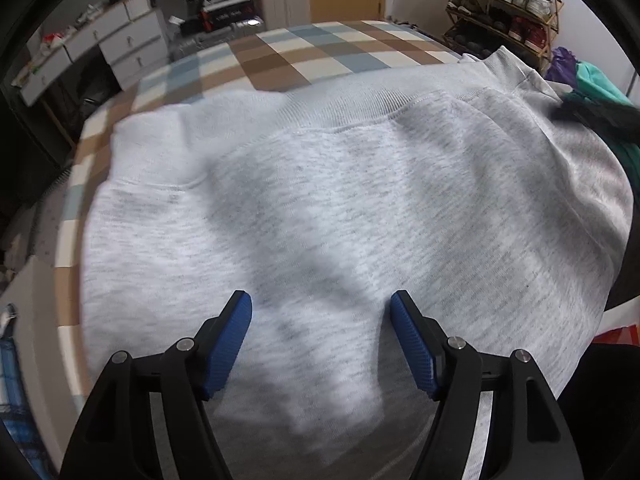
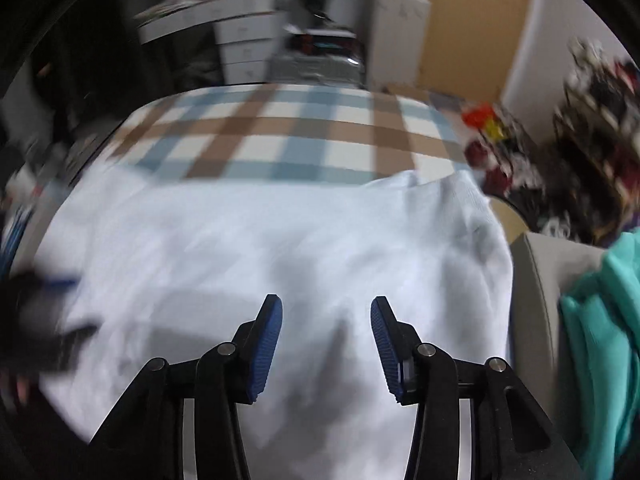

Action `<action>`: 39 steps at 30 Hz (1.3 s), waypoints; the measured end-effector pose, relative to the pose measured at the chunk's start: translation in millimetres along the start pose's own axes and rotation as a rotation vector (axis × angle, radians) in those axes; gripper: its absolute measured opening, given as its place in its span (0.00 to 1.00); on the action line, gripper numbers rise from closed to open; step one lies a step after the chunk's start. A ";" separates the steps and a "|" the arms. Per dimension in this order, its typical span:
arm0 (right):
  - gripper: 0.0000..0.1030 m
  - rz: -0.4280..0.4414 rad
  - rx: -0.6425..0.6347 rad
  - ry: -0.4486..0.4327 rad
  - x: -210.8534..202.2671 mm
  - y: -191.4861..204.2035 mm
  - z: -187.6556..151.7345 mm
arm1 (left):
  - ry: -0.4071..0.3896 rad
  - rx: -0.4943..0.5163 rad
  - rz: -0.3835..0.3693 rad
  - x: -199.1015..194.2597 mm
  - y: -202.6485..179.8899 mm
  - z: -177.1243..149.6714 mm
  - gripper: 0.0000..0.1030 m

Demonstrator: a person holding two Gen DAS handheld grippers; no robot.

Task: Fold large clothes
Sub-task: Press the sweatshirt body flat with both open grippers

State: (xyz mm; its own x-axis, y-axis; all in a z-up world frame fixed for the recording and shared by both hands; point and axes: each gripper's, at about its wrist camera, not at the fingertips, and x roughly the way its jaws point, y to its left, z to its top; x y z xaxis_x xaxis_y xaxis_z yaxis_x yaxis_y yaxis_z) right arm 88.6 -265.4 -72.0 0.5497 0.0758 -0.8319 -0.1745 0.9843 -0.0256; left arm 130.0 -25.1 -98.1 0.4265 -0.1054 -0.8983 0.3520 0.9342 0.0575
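Sweatshirt point(image 1: 340, 208), grey, lies spread on the checked bed point(image 1: 304, 52); its ribbed hem point(image 1: 340, 108) is at the far side, toward the bed's far end. One corner of the hem rides up at the far right, near the bed's edge. Soft wrinkles run down the middle of the body panel.

Left gripper point(image 1: 321, 320): jaws wide, nothing between them, hanging over the near half of the sweatshirt. No cloth pinched.

Right gripper point(image 2: 326, 320): jaws at a middling gap and nothing between the pads; right view is smeared, so contact with cloth cannot be told. A teal garment point(image 2: 600, 320) sits off the sweatshirt's right side, beside the bed.

Judgement: step in hand is picking grip points for the next fold.

Notes for doing it well:
- Pinch at edges of the sweatshirt, not mid-panel, or only the top layer lifts.
- Take both sides at matching points so the fold line runs straight.
- Flatten the raised hem corner first.
- Keep clear of the teal garment.
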 end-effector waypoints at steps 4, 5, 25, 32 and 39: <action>0.44 0.116 0.021 -0.009 -22.6 47.7 -42.2 | -0.111 0.057 -0.088 -38.3 -18.6 -9.7 0.65; 0.45 0.079 0.013 0.003 -17.6 56.7 -48.5 | -0.122 0.060 -0.132 -43.0 -25.0 -13.0 0.66; 0.66 0.043 0.181 -0.130 -3.0 29.0 -73.0 | 0.043 -0.061 0.038 -31.2 16.6 -31.3 0.87; 0.66 0.011 0.224 -0.188 -15.8 14.1 -72.0 | 0.137 -0.159 -0.101 -2.8 49.5 -42.6 0.87; 0.66 0.064 0.271 -0.185 -18.5 5.0 -76.2 | -0.033 -0.149 -0.018 -50.1 55.4 38.0 0.78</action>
State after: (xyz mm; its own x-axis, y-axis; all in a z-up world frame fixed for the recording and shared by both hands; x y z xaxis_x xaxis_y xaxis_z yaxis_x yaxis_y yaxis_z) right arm 15.3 -274.0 -99.0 0.6877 0.1423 -0.7119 -0.0035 0.9813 0.1927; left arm 159.8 19.0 -33.4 0.4497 -0.1312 -0.8835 0.2336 0.9720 -0.0254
